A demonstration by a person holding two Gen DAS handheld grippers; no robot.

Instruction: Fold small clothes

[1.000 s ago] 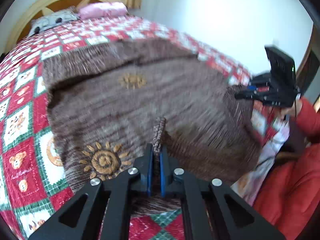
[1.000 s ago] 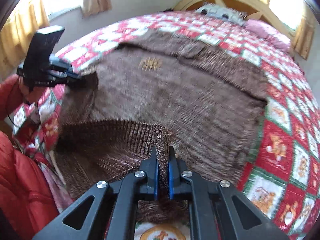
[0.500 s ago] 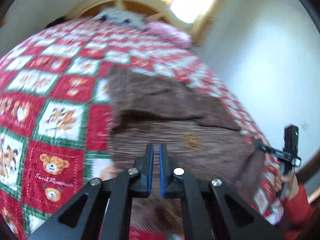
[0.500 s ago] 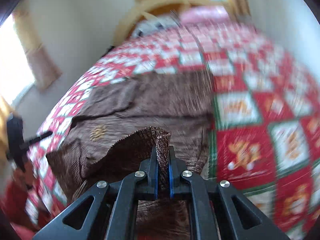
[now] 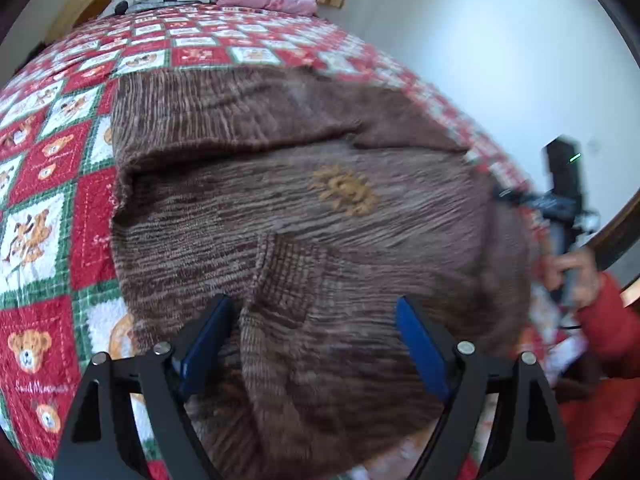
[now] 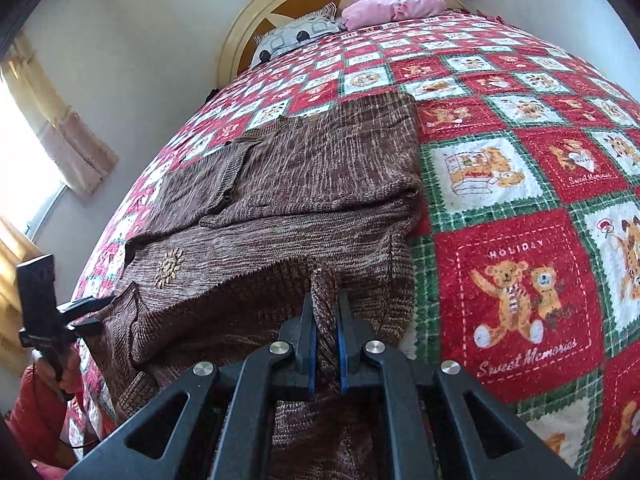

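A fuzzy brown knit sweater (image 5: 304, 208) w/ small orange sun shapes lies on the red, green & white teddy-bear quilt (image 6: 520, 264). The left gripper (image 5: 316, 320) has just opened wide; its blue pads sit on both sides of a sweater fold, not pinching it. The right gripper (image 6: 325, 312) is squeezed tight on a bunched sweater edge.

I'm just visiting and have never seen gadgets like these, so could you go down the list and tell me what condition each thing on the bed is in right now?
Brown knitted sweater: lying on the bed, partly folded, near edge lifted.
Left gripper: jaws just opened wide, sweater beneath, not clamped.
Right gripper: jaws shut on a pinched sweater fold.
Red, white and green teddy-bear quilt: spread flat.
Pink pillow: resting at the headboard.
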